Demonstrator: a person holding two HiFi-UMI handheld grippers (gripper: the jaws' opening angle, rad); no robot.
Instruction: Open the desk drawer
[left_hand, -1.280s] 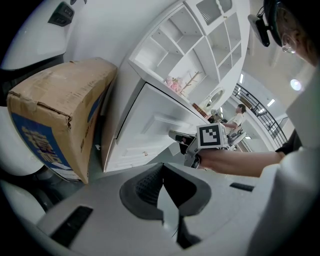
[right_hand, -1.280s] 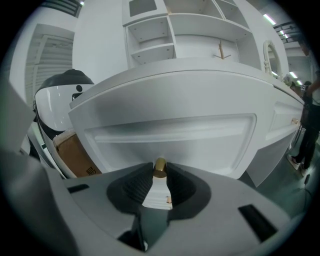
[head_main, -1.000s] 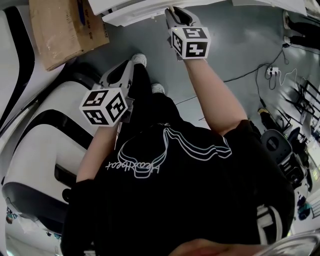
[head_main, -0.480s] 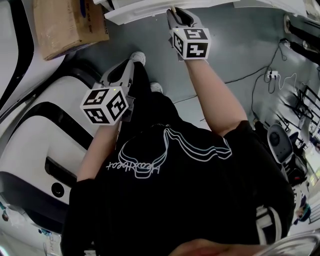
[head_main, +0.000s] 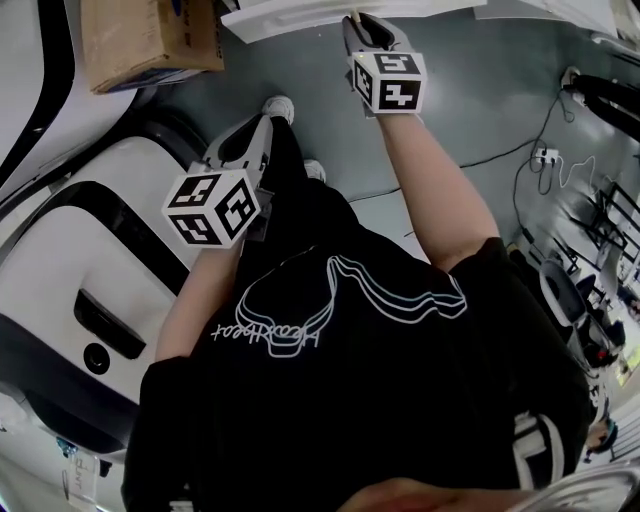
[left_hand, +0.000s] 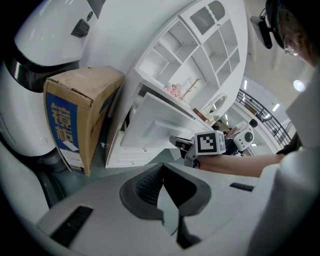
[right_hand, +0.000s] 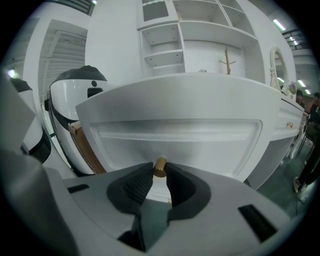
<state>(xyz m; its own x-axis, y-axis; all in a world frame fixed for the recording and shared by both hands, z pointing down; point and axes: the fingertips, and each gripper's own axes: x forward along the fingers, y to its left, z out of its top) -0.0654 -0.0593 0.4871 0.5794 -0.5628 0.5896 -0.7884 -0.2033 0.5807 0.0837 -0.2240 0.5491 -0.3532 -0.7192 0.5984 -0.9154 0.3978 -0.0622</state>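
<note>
Plainly, the whole move turns on the right gripper (right_hand: 159, 175): its two grey jaws are clamped on the small brass-coloured round knob (right_hand: 160, 165), which sits pinched right at their tips. Just beyond the tips, and facing them squarely, is the white panelled front of the desk drawer (right_hand: 175, 132). The front's long axis runs side to side across the line of the jaws, with the knob about midway along it.

So the drawer lies dead ahead of the jaws. I judge the pull must come straight back along the jaws' own line, towards the person, with no sideways drift that could rack the drawer or slip the knob.

In the left gripper view the white drawer (left_hand: 150, 125) juts out from the white desk with open shelves (left_hand: 200, 55) (partly open already, as I read it). How far it has yet to run I cannot tell.

The left gripper (left_hand: 161, 172) has its jaws together with nothing between them. It hangs well apart from the drawer, which lies ahead of its tips and off to their right, beyond a brown cardboard box with blue print (left_hand: 75, 120). The right hand is the nearer by far.
</note>
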